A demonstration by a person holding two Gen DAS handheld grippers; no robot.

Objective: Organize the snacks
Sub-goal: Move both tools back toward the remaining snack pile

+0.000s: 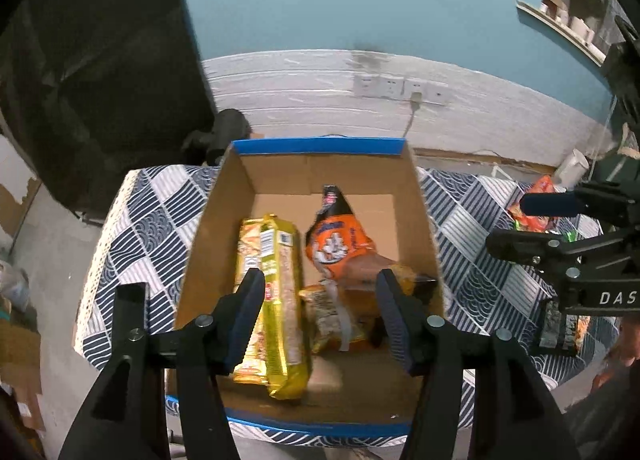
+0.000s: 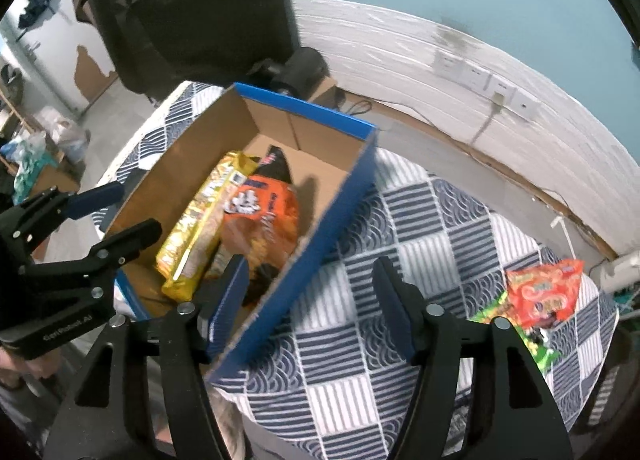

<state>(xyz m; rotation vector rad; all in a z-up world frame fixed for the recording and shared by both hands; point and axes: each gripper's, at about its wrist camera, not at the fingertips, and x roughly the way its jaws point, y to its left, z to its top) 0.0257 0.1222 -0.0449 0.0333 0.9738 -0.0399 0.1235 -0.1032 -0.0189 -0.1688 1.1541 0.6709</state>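
An open cardboard box [image 1: 320, 147] with blue outer walls stands on the checked tablecloth. Inside lie a long yellow biscuit pack [image 1: 280, 292], an orange bag [image 1: 340, 240] and a small yellowish packet [image 1: 332, 312]. My left gripper [image 1: 320, 288] hovers open over them with nothing pressed between its pads. In the right wrist view the box [image 2: 340, 196] holds the yellow pack [image 2: 196, 228] and the orange bag [image 2: 260, 212]. My right gripper [image 2: 312, 272] hangs open and empty above the box's right wall. A red-orange snack bag [image 2: 544, 292] and a green packet [image 2: 492, 312] lie on the cloth to its right.
The navy-and-white tablecloth [image 2: 400, 300] covers a small table next to a white wall with sockets [image 1: 400, 86]. A dark packet [image 1: 560, 324] lies under the right gripper [image 1: 504, 224]. The left gripper [image 2: 138, 210] shows at the left edge. A black chair [image 2: 192, 8] stands behind.
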